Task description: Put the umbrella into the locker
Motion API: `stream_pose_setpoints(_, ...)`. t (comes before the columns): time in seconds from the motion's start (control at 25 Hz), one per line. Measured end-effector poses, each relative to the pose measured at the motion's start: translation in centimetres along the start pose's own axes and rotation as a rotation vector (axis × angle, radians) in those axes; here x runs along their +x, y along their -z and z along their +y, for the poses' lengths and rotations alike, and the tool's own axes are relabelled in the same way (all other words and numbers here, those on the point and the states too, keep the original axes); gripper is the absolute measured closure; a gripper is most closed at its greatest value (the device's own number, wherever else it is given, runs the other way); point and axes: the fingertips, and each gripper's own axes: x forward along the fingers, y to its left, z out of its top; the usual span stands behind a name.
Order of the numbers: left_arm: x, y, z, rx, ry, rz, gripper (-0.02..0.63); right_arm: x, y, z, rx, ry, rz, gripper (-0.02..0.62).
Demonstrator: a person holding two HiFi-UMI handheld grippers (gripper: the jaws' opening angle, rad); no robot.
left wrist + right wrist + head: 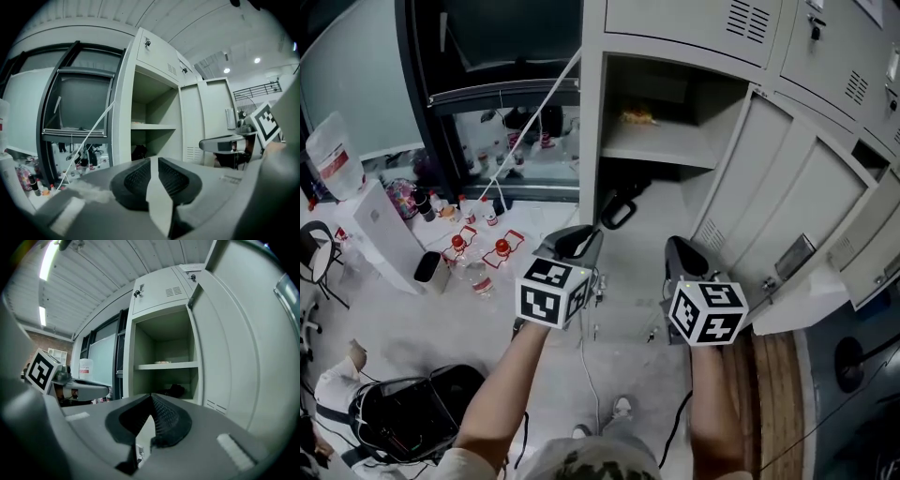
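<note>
The grey locker (pixel 592 141) stands open, its door (pixel 769 206) swung out to the right. A black umbrella (pixel 619 208) lies in the lower compartment under the shelf (pixel 661 145); it shows as a dark shape in the left gripper view (pixel 139 152) and as the same dark umbrella in the right gripper view (pixel 174 391). My left gripper (pixel 584 240) hangs in front of the opening, its jaws a narrow gap apart and empty (pixel 153 160). My right gripper (pixel 682 251) is beside it, near the door, jaw tips together on nothing (pixel 151 395).
A small yellowish thing (pixel 637 117) lies on the locker shelf. Several red-capped bottles (pixel 478 253) and a white box (pixel 384 234) stand on the floor at left, with a black bag (pixel 412 412) nearer me. A white cord (pixel 534 117) slants across the window frame.
</note>
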Motion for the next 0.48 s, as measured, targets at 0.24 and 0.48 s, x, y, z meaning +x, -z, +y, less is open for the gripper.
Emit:
stream_pose_setpoints(0.24,-1.0,0.6,-0.5,0.003,0.001,-0.005,0.6,-1.1,0.7,0.7,-0.013,0.008,0.007,0.596)
stream_pose_setpoints(0.48,-1.5,0.6,-0.5,-0.009,-0.002,-0.003,0.6,-1.7,0.4,0.8,-0.026,0.01,0.006,0.597)
